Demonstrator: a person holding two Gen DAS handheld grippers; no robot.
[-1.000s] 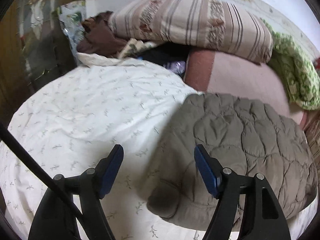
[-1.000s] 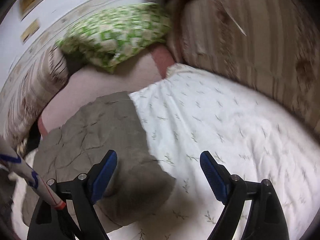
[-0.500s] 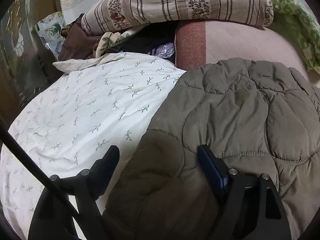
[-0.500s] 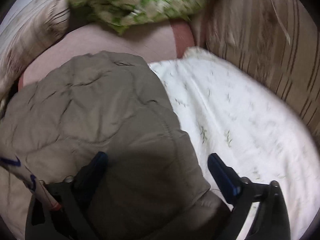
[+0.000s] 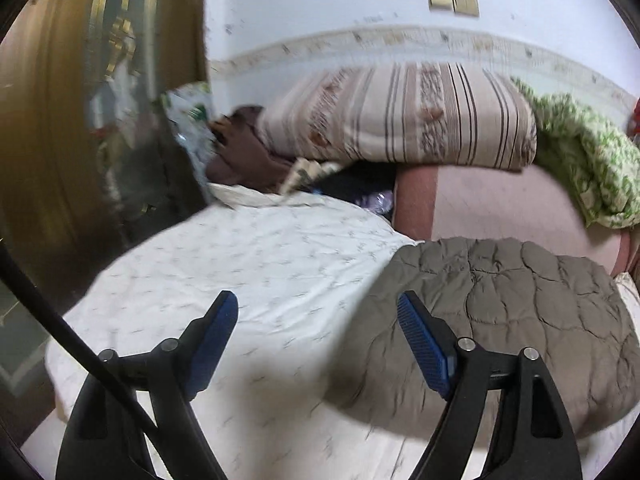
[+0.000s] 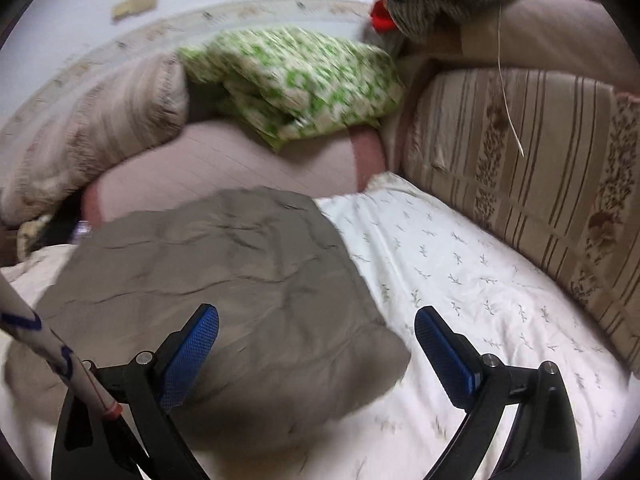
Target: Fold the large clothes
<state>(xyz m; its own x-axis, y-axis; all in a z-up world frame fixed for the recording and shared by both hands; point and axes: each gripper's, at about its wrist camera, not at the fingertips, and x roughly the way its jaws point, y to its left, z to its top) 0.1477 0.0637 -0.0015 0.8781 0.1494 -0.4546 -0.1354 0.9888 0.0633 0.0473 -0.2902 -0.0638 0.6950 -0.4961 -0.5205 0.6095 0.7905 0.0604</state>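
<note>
I see the folded gray puffy jacket (image 5: 520, 320) lying flat on the white leafy bedsheet (image 5: 260, 260), its long side running toward the pillows. My left gripper (image 5: 318, 312) and right gripper (image 6: 316, 324) hang wide open, holding nothing.

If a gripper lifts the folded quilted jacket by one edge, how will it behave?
The quilted jacket looks puffy and creased, so it would probably sag and unfold. Its padded bulk suggests it is light for its size. The smooth-looking shell may slip on the white sheet.
</note>
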